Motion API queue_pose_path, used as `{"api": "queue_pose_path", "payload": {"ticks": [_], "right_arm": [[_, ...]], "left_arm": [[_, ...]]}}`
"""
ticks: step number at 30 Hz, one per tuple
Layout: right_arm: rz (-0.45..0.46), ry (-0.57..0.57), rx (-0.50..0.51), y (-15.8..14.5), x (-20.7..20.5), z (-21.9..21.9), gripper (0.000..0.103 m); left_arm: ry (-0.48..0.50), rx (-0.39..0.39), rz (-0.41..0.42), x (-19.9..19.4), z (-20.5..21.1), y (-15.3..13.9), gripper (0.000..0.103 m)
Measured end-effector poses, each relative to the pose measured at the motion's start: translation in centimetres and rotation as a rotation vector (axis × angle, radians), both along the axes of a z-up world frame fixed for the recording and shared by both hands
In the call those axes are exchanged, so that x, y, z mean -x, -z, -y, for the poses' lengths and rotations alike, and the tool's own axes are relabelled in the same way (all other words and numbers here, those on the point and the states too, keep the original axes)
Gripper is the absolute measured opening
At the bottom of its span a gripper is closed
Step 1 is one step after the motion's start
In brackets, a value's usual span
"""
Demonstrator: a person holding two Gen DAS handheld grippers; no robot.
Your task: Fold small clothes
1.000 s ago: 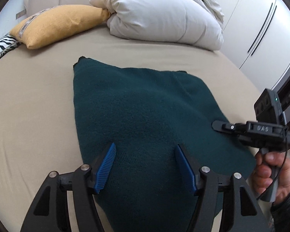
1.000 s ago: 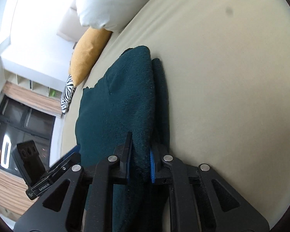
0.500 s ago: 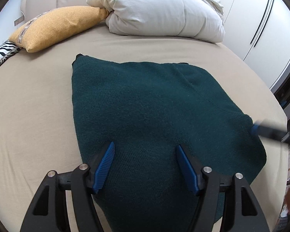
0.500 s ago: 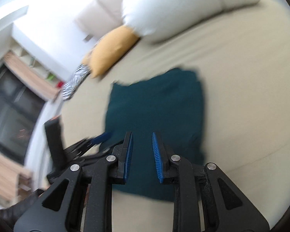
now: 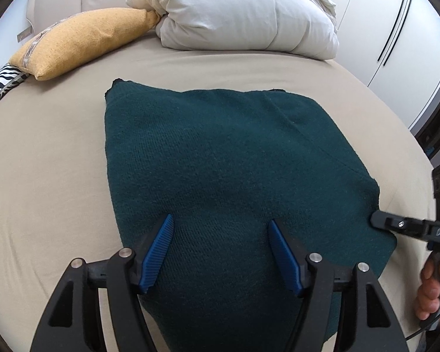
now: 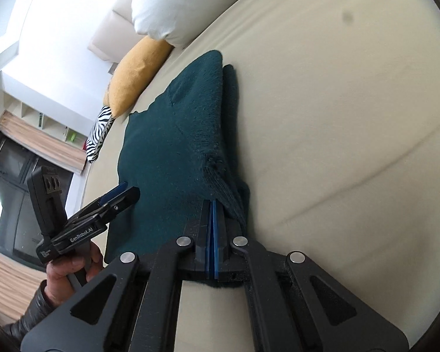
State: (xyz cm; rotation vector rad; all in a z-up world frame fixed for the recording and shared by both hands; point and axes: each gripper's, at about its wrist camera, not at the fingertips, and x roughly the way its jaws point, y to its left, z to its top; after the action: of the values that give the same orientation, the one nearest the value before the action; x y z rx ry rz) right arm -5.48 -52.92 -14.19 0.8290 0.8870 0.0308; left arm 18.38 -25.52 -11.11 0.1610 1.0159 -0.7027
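Sweater (image 5: 220, 176) lies flat on the bed (image 5: 44, 161), green and folded. My left gripper (image 5: 220, 246) hangs over its near part, jaws wide apart. From the right wrist, my right gripper (image 6: 212, 220) is closed tight, pinching the sweater's edge (image 6: 220, 182).

The cloth (image 5: 234, 170) lies flat on the bed (image 5: 44, 176) in front of you. Far left of it sits a cushion (image 5: 82, 44), with the duvet (image 5: 243, 14) to that cushion's right. Your left gripper (image 5: 220, 252) is over the cloth's near edge; your right gripper (image 6: 211, 220) is at its right edge.
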Motion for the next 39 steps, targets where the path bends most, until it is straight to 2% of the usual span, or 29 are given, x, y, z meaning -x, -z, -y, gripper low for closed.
{"api": "queue_pose_path", "payload": {"ticks": [1, 2, 4, 6, 9, 10, 12, 14, 15, 16, 17, 18, 20, 24, 27, 29, 33, 36, 38, 39], "right_arm": [[-0.012, 0.012, 0.01, -0.7, 0.0, -0.1, 0.0], [-0.022, 0.023, 0.043, -2.0, 0.1, -0.3, 0.006], [-0.009, 0.02, 0.102, -4.3, -1.7, -0.3, 0.008], [0.024, -0.014, 0.102, -6.5, -2.8, 0.1, 0.008], [0.042, -0.091, 0.079, -7.8, -6.1, -0.4, 0.009], [0.045, -0.143, 0.061, -7.7, -8.1, -0.9, 0.009], [0.017, -0.161, 0.038, -7.1, -11.0, -1.6, 0.009], [-0.011, -0.196, -0.009, -5.9, -14.2, -2.2, 0.009], [-0.033, -0.201, -0.017, -5.1, -15.5, -2.2, 0.009], [-0.072, -0.187, -0.008, -4.1, -16.5, -2.1, 0.008], [-0.133, -0.159, 0.006, -2.7, -17.8, -1.5, 0.001], [-0.156, -0.134, -0.019, -1.6, -18.6, -0.5, 0.0], [-0.129, -0.096, -0.102, -0.7, -19.5, 1.2, 0.0], [-0.089, -0.024, -0.084, -0.4, -19.8, 3.6, 0.0], [-0.043, 0.01, -0.156, 0.7, -19.0, 5.3, 0.0], [-0.015, 0.034, -0.162, 0.9, -18.4, 6.2, 0.0], [0.038, 0.14, -0.239, 2.4, -17.3, 8.9, 0.0], [0.016, 0.229, -0.147, 1.6, -15.3, 9.6, 0.0], [-0.034, 0.32, -0.05, -0.5, -12.5, 10.0, 0.009], [-0.026, 0.331, -0.034, -1.7, -11.2, 10.1, 0.009]], "left_arm": [[0.004, 0.006, -0.015, -0.2, -0.2, -0.3, 0.069], [0.003, 0.01, -0.029, -0.3, -0.4, -0.7, 0.068], [-0.023, 0.012, -0.038, -0.4, -1.1, -2.4, 0.057], [-0.058, 0.027, 0.013, -0.6, -1.8, -4.5, 0.055], [-0.064, 0.028, 0.06, -1.9, -0.9, -6.1, 0.055], [-0.057, 0.016, 0.065, -2.6, 0.0, -6.0, 0.055], [-0.041, -0.027, 0.063, -4.0, 1.8, -5.2, 0.055], [-0.037, -0.096, 0.001, -5.8, 3.4, -2.3, 0.055], [-0.043, -0.105, -0.03, -6.6, 3.5, -0.8, 0.058], [-0.057, -0.072, -0.032, -7.0, 3.1, -0.1, 0.058], [-0.072, -0.043, -0.046, -7.3, 2.7, 0.3, 0.058], [-0.073, -0.038, -0.049, -7.4, 2.6, 0.5, 0.059], [-0.068, -0.055, -0.046, -7.6, 2.9, 0.6, 0.06], [-0.082, -0.069, -0.067, -8.3, 3.5, 0.9, 0.062], [-0.093, -0.08, -0.042, -8.1, 3.9, 1.1, 0.063], [-0.099, -0.053, -0.055, -7.9, 3.4, 1.3, 0.063], [-0.082, -0.022, -0.064, -8.1, 3.0, 1.5, 0.064], [-0.083, 0.028, -0.078, -8.0, 2.0, 0.9, 0.063], [-0.124, 0.08, -0.102, -7.6, 0.7, -0.2, 0.061], [-0.155, 0.093, -0.097, -7.0, 0.0, -1.1, 0.055]]}}
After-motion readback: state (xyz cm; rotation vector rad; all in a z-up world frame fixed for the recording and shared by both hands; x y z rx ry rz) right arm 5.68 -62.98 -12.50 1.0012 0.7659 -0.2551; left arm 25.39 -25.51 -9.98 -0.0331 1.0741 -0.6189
